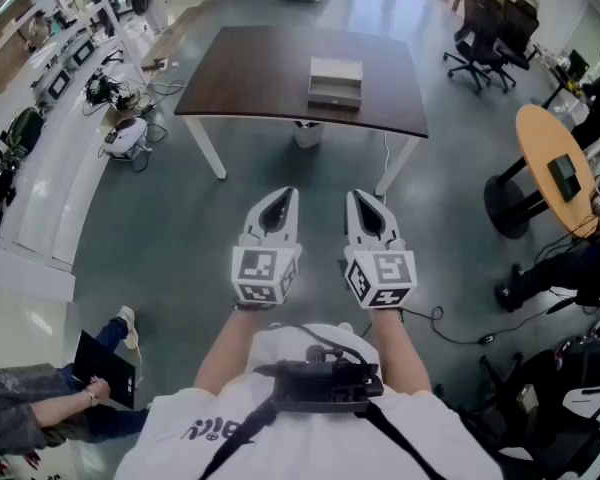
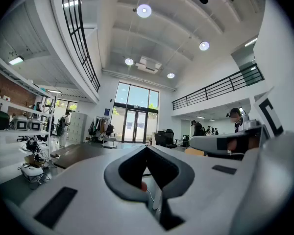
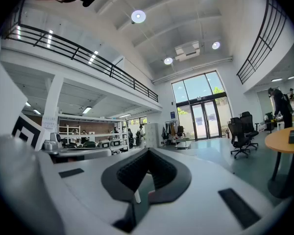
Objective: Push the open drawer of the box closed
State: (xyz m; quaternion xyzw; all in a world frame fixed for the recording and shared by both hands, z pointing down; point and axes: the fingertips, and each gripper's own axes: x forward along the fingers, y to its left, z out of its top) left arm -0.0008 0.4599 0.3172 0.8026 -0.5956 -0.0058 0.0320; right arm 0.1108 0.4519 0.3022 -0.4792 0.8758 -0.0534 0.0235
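A small grey box (image 1: 336,81) sits near the middle of a dark brown table (image 1: 250,78), far ahead of me in the head view. Its lower front looks slightly pulled out, but the view is too distant to be sure. My left gripper (image 1: 285,194) and right gripper (image 1: 355,196) are held side by side over the floor, well short of the table. Both are shut with nothing between the jaws. In the left gripper view the shut left gripper (image 2: 147,147) points level into the room, with the table (image 2: 81,154) low at left. The right gripper (image 3: 148,149) likewise shows its tips together.
Black office chairs (image 1: 488,30) stand at the back right. A round wooden table (image 1: 553,161) is at the right, with a seated person beside it. A long white bench (image 1: 40,158) with equipment runs along the left, cables and gear (image 1: 128,133) lie on the floor, and a person (image 1: 50,398) crouches at lower left.
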